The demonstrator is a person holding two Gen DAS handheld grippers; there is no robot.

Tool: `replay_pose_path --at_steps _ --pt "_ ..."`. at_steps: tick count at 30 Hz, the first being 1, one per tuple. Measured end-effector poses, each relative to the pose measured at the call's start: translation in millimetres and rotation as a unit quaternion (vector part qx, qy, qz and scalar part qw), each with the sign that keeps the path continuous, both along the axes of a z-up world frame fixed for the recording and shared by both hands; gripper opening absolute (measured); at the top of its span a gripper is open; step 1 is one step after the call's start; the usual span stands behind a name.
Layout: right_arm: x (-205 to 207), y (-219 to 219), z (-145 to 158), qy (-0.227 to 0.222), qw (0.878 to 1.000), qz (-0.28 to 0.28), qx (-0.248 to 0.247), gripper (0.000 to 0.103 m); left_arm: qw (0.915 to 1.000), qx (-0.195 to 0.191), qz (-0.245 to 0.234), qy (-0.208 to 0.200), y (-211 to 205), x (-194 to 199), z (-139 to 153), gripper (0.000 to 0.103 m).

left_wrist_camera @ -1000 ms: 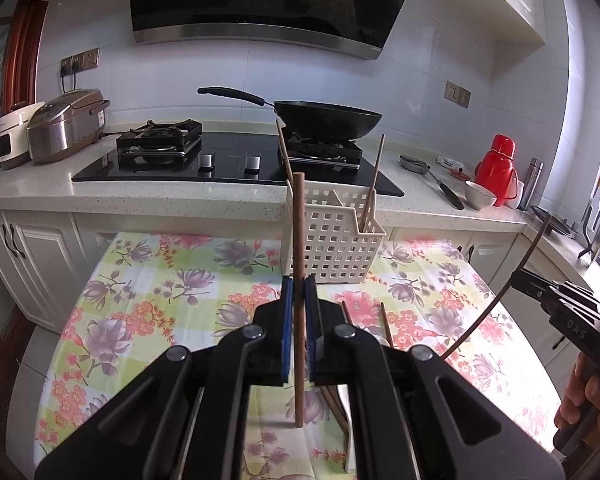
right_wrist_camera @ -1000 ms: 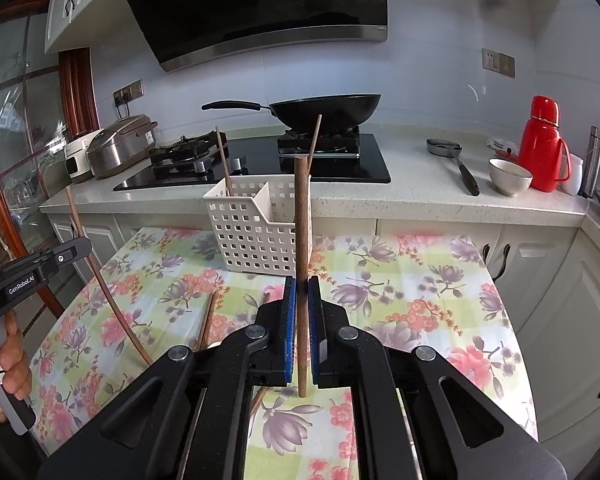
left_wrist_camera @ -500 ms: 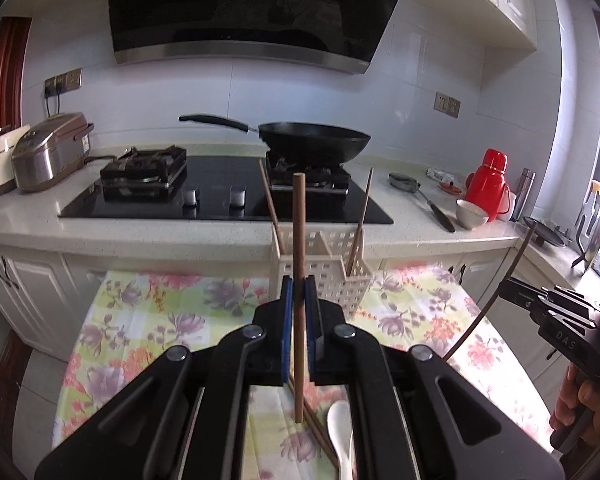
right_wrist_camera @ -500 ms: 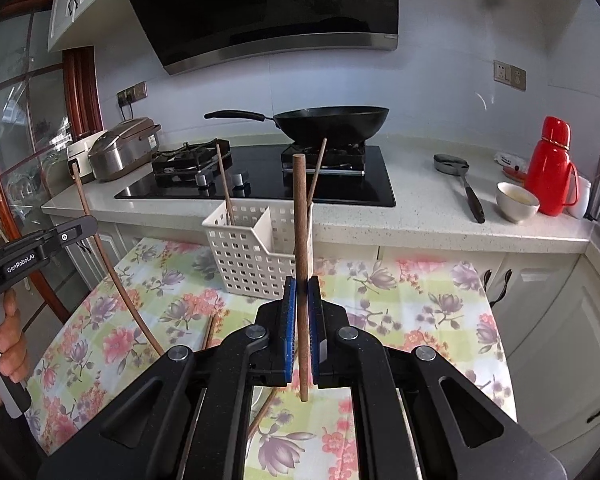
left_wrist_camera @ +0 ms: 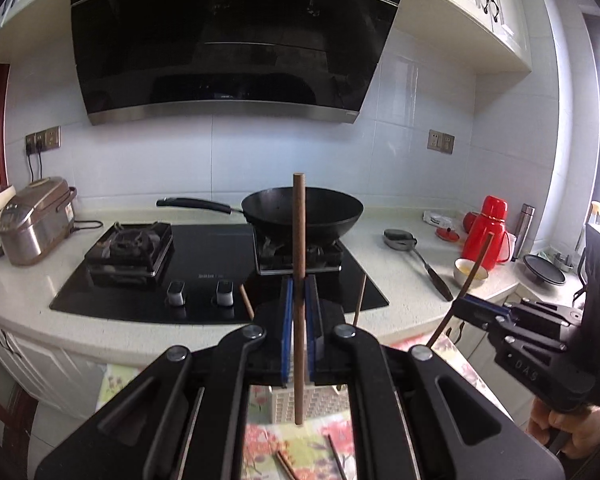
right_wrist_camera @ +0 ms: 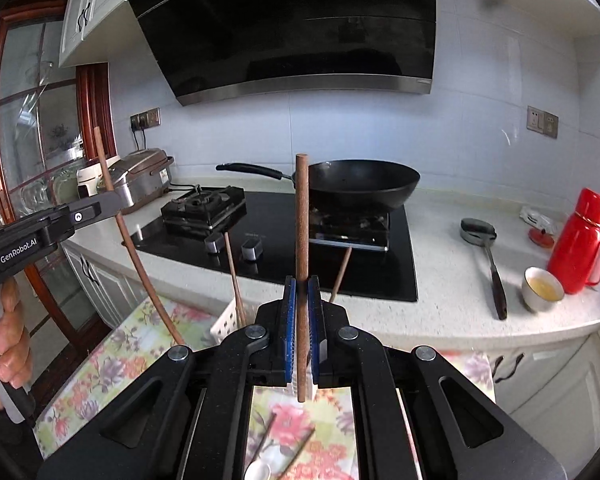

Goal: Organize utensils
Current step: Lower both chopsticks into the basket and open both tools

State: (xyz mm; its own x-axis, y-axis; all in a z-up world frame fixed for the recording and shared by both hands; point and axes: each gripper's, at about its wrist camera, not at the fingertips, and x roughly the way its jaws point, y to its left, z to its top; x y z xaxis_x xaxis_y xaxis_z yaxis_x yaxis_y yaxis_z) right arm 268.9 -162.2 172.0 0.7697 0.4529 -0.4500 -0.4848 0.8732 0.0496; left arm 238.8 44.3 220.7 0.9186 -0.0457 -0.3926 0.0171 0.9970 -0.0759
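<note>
The left gripper (left_wrist_camera: 299,330) is clamping a brown chopstick (left_wrist_camera: 299,280) upright, over the white basket (left_wrist_camera: 308,402) on the flowery desk (left_wrist_camera: 320,444). The right gripper (right_wrist_camera: 301,330) is doing the same, pinching its own chopstick (right_wrist_camera: 302,240) vertically above the desk, where loose chopsticks (right_wrist_camera: 296,450) and a spoon (right_wrist_camera: 258,470) are lying.

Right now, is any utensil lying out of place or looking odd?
Yes. Loose chopsticks lie scattered on the flowered tablecloth beside a white spoon, outside the white basket, which already holds two sticks upright. Each gripper, left and right, clamps one chopstick upright. Nothing looks spilled or broken.
</note>
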Motion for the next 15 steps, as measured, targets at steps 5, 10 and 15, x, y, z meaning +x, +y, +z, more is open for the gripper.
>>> replay_pose_path --at_steps 5,10,15 --pt "26 12 5 0.004 1.000 0.005 0.004 0.006 1.0000 0.004 0.003 0.003 -3 39 5 0.006" --pt "51 25 -2 0.016 1.000 0.012 0.004 0.006 0.9998 -0.009 0.007 0.017 -3 72 -9 0.006" --pt "67 35 -16 0.027 0.999 0.019 0.004 0.006 0.9993 -0.020 0.008 0.031 0 94 -36 0.006"
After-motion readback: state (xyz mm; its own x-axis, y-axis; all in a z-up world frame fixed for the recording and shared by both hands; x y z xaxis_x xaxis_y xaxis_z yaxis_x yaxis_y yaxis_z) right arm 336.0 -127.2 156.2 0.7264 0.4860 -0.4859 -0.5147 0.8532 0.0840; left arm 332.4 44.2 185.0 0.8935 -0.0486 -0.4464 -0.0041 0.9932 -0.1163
